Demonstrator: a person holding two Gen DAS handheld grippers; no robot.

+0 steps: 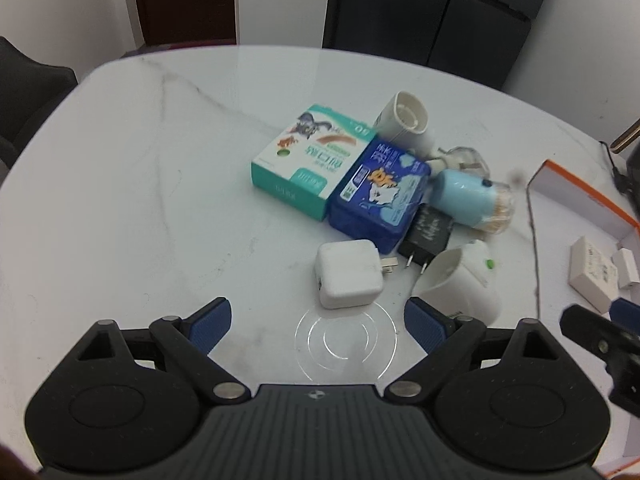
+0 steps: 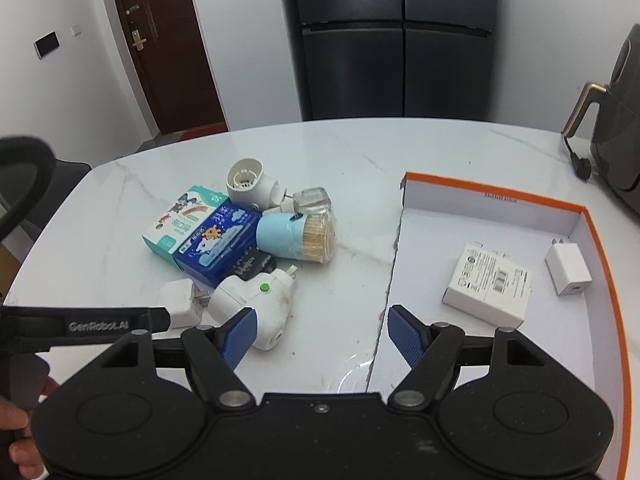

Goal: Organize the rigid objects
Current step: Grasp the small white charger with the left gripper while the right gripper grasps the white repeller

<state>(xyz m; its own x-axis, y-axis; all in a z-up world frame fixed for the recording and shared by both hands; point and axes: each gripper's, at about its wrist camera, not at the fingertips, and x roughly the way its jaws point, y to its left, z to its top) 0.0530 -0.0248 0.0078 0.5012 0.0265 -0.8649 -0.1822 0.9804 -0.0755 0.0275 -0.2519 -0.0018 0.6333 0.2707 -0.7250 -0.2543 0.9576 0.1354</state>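
Note:
A pile lies on the marble table (image 1: 140, 160): a teal box (image 1: 312, 156), a blue box (image 1: 380, 196), a blue toothpick holder (image 1: 468, 196), a black adapter (image 1: 428, 236), a white cube charger (image 1: 348, 274) and a white plug-in device (image 1: 464, 284). My left gripper (image 1: 318, 320) is open and empty just in front of the cube charger. My right gripper (image 2: 320, 332) is open and empty, over the left edge of the orange-rimmed white box lid (image 2: 500, 200), with the plug-in device (image 2: 256, 304) by its left finger. A white box (image 2: 488, 284) and a white charger (image 2: 568, 270) lie in the lid.
A second white plug-in device (image 2: 250, 182) and a clear bottle (image 2: 314, 200) lie at the pile's far side. A dark appliance with a cord (image 2: 616, 128) stands at the table's right. A dark fridge (image 2: 392, 40) and a chair (image 1: 28, 84) stand beyond the table.

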